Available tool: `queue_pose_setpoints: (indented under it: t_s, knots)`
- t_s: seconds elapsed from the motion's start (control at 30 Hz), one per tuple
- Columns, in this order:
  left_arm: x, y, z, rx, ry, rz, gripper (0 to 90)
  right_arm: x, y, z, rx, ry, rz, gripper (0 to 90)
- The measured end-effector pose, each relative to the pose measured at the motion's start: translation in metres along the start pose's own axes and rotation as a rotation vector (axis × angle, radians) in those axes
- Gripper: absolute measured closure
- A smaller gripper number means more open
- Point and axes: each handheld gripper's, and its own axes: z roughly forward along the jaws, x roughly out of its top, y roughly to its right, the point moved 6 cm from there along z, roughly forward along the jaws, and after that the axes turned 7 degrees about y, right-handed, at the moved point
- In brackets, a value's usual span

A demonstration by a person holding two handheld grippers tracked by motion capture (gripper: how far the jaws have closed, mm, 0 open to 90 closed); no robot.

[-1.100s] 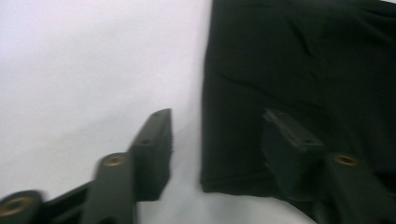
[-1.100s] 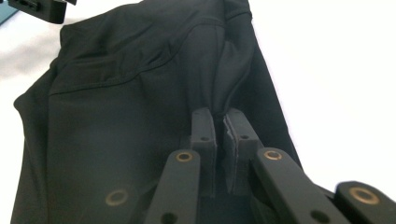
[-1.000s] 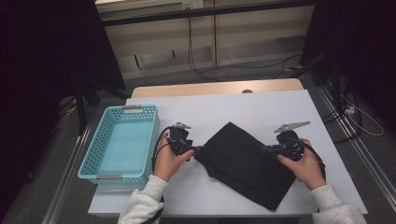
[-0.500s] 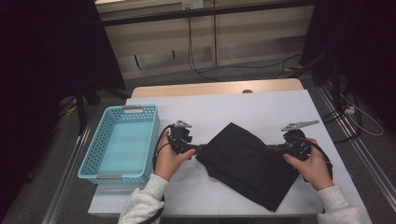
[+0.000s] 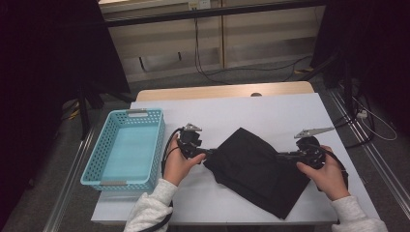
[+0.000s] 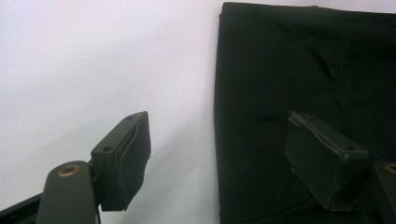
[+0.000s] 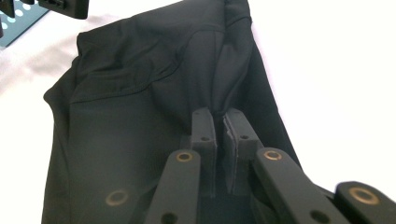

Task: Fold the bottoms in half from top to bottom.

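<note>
A black cloth point(image 5: 261, 169) lies folded on the white table point(image 5: 280, 111), between my two grippers. My left gripper point(image 5: 208, 153) is at its left corner. In the left gripper view this gripper point(image 6: 219, 135) is open and its jaws have just been opening. The cloth's edge point(image 6: 280, 60) lies under the gap, and neither pad presses on it. My right gripper point(image 5: 283, 157) holds the cloth's right edge. In the right gripper view its jaws point(image 7: 219, 116) are shut on a pinched fold of the cloth point(image 7: 140, 93).
A light blue plastic basket point(image 5: 96, 159) stands empty at the table's left edge, and its corner point(image 7: 18, 18) shows in the right gripper view. A wooden tabletop point(image 5: 222, 91) adjoins the far side. Cables run across the floor behind.
My right hand has shifted slightly to the right with the cloth's edge in its jaws. The left hand has stayed where it was.
</note>
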Motion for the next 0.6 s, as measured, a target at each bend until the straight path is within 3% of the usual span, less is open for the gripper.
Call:
queue_pose_setpoints:
  t_s: [0.6]
  knots:
    - [0.005,0.007,0.009,-0.022,-0.009,0.022,22.7,-0.013,0.001,-0.021,-0.018,0.01,0.016,84.1]
